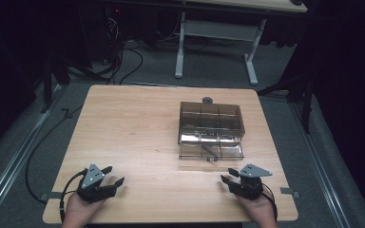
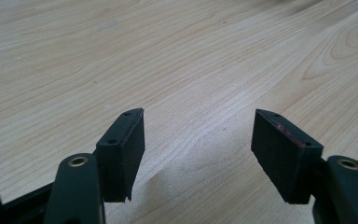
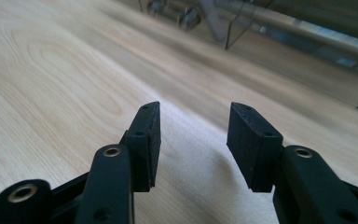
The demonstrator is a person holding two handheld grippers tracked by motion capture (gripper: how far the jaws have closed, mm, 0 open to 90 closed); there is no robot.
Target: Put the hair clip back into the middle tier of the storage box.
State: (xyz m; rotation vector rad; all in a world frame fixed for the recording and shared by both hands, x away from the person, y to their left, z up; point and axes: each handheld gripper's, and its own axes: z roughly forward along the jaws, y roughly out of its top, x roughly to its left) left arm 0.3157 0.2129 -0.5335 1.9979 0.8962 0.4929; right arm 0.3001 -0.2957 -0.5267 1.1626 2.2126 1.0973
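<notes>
The left gripper [image 1: 115, 175] is held spread apart with nothing between its jaws; in the left gripper view [image 2: 198, 149] bare wood is seen in the wide gap. It is rested near the front edge of the table [image 1: 138, 123], well to the left of the box [image 1: 211, 129] and far from it. The right gripper [image 1: 227, 176] is likewise released, its jaws parted and empty, as seen in the right gripper view [image 3: 193, 144]. It is placed just in front of the box, near its front right corner, without touching it. The box is a smoky see-through plastic case divided into compartments, set on the right half of the table. Small metal parts [image 1: 210, 156] are seen at its front edge. A round dark knob [image 1: 207, 100] lies just behind the box.
</notes>
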